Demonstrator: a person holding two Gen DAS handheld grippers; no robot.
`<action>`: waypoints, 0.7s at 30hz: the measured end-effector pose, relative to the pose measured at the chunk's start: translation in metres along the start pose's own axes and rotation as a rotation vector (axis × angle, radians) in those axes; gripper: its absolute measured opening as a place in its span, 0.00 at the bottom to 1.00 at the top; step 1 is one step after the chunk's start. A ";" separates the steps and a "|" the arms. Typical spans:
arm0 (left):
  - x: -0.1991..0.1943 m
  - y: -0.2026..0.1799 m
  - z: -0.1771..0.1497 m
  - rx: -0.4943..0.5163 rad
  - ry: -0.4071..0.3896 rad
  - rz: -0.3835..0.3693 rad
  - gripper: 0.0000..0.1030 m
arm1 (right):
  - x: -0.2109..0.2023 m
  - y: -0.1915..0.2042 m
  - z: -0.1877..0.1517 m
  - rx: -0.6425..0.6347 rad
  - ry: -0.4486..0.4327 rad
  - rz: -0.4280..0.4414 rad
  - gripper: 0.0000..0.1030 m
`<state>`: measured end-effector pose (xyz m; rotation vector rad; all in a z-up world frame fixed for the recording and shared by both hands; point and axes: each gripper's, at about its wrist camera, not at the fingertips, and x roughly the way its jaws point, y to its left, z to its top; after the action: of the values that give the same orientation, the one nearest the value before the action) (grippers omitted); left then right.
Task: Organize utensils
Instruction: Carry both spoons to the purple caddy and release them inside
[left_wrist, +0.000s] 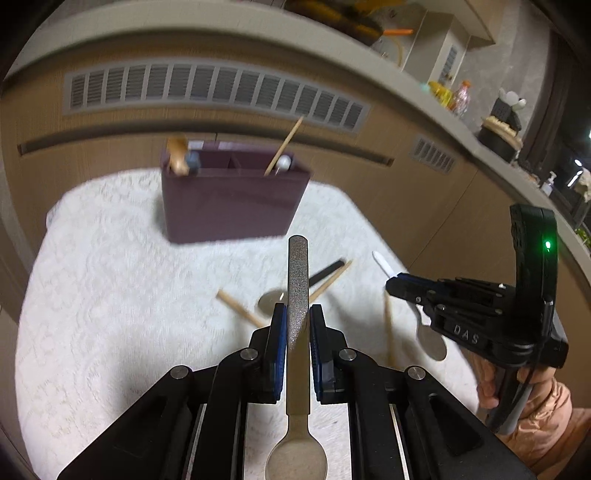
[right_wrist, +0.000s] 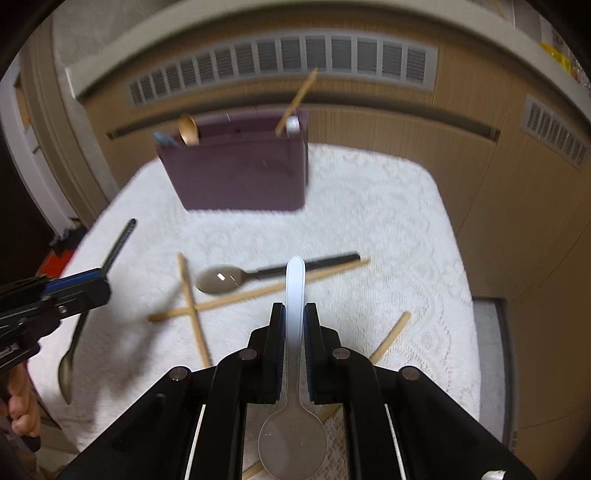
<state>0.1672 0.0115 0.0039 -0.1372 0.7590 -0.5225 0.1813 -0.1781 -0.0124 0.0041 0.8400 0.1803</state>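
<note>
The purple organizer box (left_wrist: 232, 201) stands upright on the white lace-patterned tabletop (left_wrist: 110, 295), and everything else sits in front of it, toward the cameras. The left tool (left_wrist: 297, 317) is pressed together on the glittery grey handle of a metal spoon (left_wrist: 297, 295), whose handle tip points toward the box and whose bowl hangs back under the camera. The right tool (right_wrist: 294, 314) is likewise pinching a white-handled spoon (right_wrist: 294, 291) by its handle, bowl nearest the lens, handle tip aimed at the box. Between that box and the two tools, a black-handled spoon (right_wrist: 221, 278) lies flat on the cloth with loose wooden chopsticks (right_wrist: 258, 291) crossing beside it; one more chopstick (right_wrist: 391, 334) lies apart, on the right-hand side in the right wrist view. Inside the box, a wooden spoon (right_wrist: 188, 129) and a blue-grey handle stand at its left end, while a single chopstick (right_wrist: 299, 99) leans out of the right end next to a white utensil. A hand in a peach sleeve (left_wrist: 543, 413) holds the right tool.
</note>
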 end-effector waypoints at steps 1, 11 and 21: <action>-0.006 -0.003 0.006 0.004 -0.018 -0.006 0.12 | -0.010 0.002 0.004 -0.004 -0.029 0.008 0.09; -0.078 -0.044 0.117 0.157 -0.346 -0.026 0.12 | -0.095 0.020 0.097 -0.069 -0.366 0.025 0.09; -0.080 -0.031 0.189 0.190 -0.550 0.003 0.12 | -0.115 0.026 0.177 -0.073 -0.602 0.119 0.09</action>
<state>0.2361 0.0121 0.1992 -0.0959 0.1721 -0.5198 0.2336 -0.1591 0.1931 0.0383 0.2326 0.3028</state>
